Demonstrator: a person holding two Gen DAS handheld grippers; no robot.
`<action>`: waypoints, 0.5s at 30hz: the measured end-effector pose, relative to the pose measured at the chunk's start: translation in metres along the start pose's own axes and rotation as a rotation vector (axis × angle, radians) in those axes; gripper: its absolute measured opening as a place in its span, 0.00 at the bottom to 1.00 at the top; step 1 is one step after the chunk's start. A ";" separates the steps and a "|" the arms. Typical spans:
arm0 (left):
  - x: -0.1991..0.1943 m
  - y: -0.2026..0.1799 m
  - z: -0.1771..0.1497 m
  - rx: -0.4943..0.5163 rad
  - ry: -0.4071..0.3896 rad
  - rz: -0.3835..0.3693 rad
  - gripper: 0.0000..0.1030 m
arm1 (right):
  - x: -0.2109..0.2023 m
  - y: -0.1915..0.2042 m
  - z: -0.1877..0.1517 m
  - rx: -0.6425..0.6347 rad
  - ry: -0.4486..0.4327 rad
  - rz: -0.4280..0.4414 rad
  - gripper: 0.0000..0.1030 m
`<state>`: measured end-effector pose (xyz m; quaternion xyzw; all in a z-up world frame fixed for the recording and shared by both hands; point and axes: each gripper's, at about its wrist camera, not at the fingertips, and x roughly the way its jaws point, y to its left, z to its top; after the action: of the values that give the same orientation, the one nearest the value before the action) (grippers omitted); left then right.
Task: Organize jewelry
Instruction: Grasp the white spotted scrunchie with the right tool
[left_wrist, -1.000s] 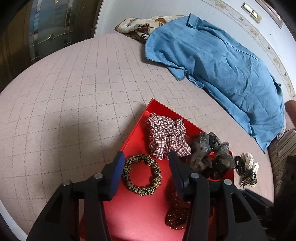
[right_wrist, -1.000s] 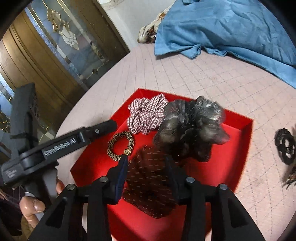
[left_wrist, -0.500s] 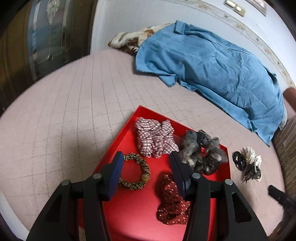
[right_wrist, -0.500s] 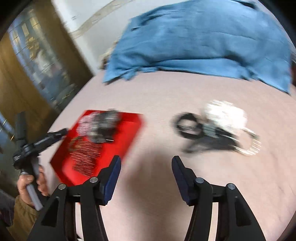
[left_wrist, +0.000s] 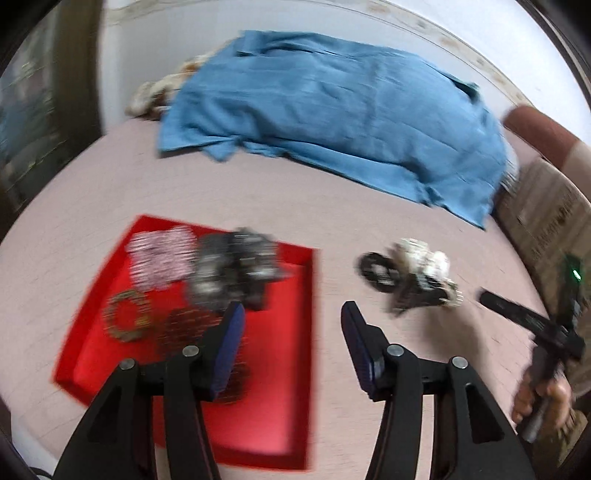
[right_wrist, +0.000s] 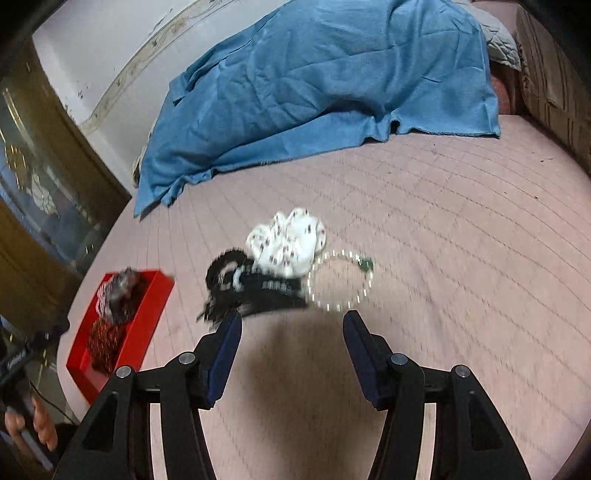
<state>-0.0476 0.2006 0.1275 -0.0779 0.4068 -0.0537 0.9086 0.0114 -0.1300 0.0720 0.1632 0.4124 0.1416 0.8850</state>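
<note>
A red tray (left_wrist: 284, 424) lies on the pink bed and holds a plaid scrunchie (left_wrist: 160, 254), a grey scrunchie (left_wrist: 236, 271), a leopard hair tie (left_wrist: 127, 319) and a dark red dotted scrunchie (left_wrist: 184, 330). The tray also shows in the right wrist view (right_wrist: 147, 314). A loose pile lies to its right: a white scrunchie (right_wrist: 288, 242), a black hair tie (right_wrist: 223, 271), a black clip (right_wrist: 258, 301) and a bead bracelet (right_wrist: 338, 280). My left gripper (left_wrist: 291, 328) is open and empty over the tray's right edge. My right gripper (right_wrist: 291, 339) is open and empty just short of the pile.
A blue cloth (right_wrist: 314, 85) covers the far side of the bed, with a patterned fabric (left_wrist: 159, 92) behind it. A glass-panelled door (right_wrist: 33, 177) stands at the left. A striped cushion (left_wrist: 546, 218) lies at the right edge.
My right gripper has swung from above the tray to the loose pile on the right. My left gripper has drawn back and turned right, bringing the pile into view.
</note>
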 end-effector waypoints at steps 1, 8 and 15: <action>0.008 -0.013 0.003 0.011 0.020 -0.023 0.54 | 0.006 -0.001 0.007 0.004 0.001 0.007 0.60; 0.075 -0.084 0.012 0.092 0.135 -0.121 0.54 | 0.052 -0.011 0.046 0.011 0.044 0.038 0.60; 0.150 -0.118 0.012 0.089 0.260 -0.166 0.54 | 0.096 -0.012 0.060 0.010 0.116 0.064 0.31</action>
<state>0.0567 0.0622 0.0477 -0.0636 0.5104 -0.1563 0.8432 0.1195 -0.1144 0.0377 0.1721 0.4583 0.1772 0.8538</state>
